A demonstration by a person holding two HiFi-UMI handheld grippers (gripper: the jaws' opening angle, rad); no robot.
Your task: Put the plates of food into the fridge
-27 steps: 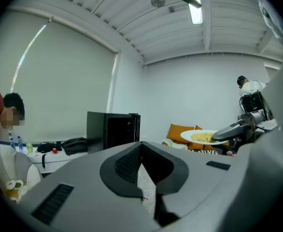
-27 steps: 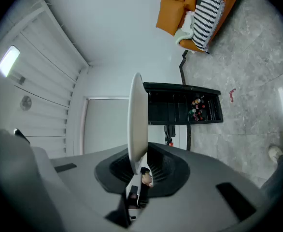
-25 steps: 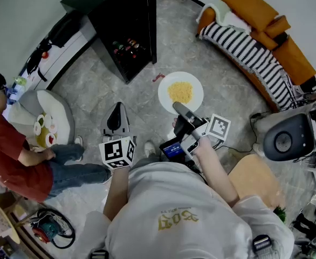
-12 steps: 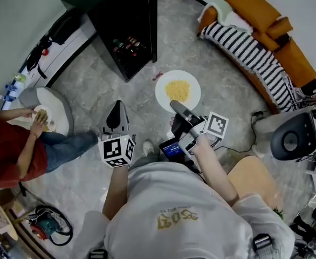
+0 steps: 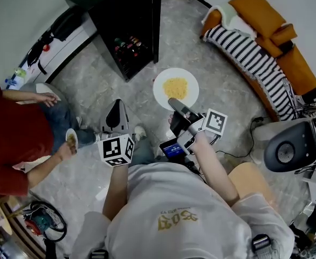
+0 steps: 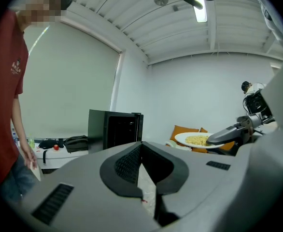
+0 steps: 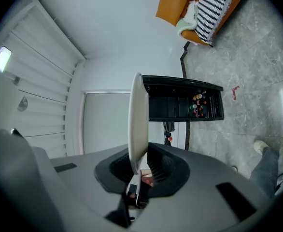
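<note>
A white plate of yellow food [image 5: 176, 88] hangs level over the floor, with my right gripper [image 5: 172, 103] shut on its near rim. In the right gripper view the plate [image 7: 137, 117] shows edge-on between the jaws. The black fridge [image 5: 126, 26] stands ahead to the left, its door open and bottles [image 5: 128, 45] on the door shelves. My left gripper [image 5: 117, 108] is shut and holds nothing, left of the plate and pointed at the fridge [image 6: 113, 129]. The left gripper view also catches the plate [image 6: 195, 139] at the right.
A person in a red shirt [image 5: 9, 139] stands close at the left and holds a small plate [image 5: 70, 140]. An orange sofa with a striped blanket [image 5: 249, 42] runs along the right. A grey round machine [image 5: 287, 150] and cables lie at the right, tools at lower left.
The person in red has risen and come nearer with a small plate in hand. My right gripper and its plate have shifted slightly left toward the fridge. The left gripper has hardly moved.
</note>
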